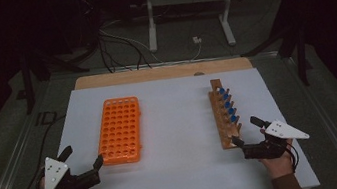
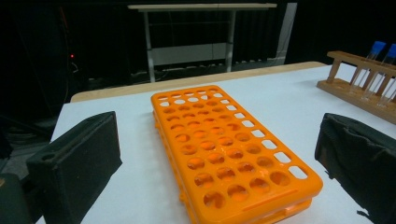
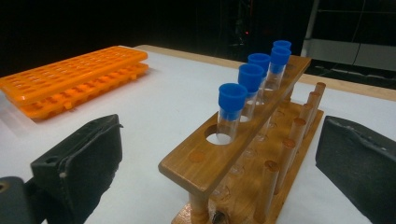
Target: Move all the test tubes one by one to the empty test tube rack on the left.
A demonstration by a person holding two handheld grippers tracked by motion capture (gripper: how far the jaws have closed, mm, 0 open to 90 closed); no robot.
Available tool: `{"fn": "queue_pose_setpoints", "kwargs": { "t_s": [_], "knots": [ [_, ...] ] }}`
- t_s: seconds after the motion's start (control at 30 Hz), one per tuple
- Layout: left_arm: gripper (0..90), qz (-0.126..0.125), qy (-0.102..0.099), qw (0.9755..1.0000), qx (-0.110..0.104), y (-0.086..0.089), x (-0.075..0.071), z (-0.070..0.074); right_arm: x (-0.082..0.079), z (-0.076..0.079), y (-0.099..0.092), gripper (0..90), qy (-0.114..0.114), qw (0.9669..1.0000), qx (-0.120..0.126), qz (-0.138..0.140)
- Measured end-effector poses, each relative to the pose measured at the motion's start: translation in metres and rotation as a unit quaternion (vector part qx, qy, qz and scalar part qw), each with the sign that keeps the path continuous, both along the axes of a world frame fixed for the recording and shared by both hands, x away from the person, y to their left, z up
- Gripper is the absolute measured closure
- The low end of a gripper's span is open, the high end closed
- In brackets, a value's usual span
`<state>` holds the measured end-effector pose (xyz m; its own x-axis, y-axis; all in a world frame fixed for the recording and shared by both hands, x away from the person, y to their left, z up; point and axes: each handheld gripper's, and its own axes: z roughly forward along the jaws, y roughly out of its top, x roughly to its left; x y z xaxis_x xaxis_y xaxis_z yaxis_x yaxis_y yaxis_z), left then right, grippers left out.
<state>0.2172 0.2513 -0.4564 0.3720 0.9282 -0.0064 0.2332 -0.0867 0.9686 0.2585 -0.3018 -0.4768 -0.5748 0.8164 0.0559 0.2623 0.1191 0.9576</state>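
Jaws: both pairs spread wide, holding nothing. Left gripper [image 1: 83, 157] rests at the table's [image 1: 189, 182] near left, just beside our orange rack [image 1: 120, 130] (every well empty). Right gripper [image 1: 247, 130] sits at the near end of the wooden rack [image 1: 223, 116], which we see carrying five blue-capped tubes [image 3: 230, 116] upright in a row.

Orange rack [image 1: 120, 130], brown wooden rack [image 1: 223, 115], blue-capped clear tubes [image 3: 231, 113]
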Motion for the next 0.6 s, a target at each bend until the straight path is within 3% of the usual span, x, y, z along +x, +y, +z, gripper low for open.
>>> {"fn": "queue_pose_setpoints", "kwargs": {
  "t_s": [0.33, 0.6],
  "knots": [
    [0.9, 0.003, 0.007, 0.9999, 0.01, -0.002, 0.001, -0.001, -0.001, 0.005, 0.0, 0.9, 0.027, 0.9996, 0.005, 0.001],
    [0.9, 0.013, 0.01, 0.9999, 0.0, 0.0, 0.0, -0.002, -0.001, 0.013, 0.003, 1.7, 0.027, 0.9995, -0.015, -0.004]
  ]
}}
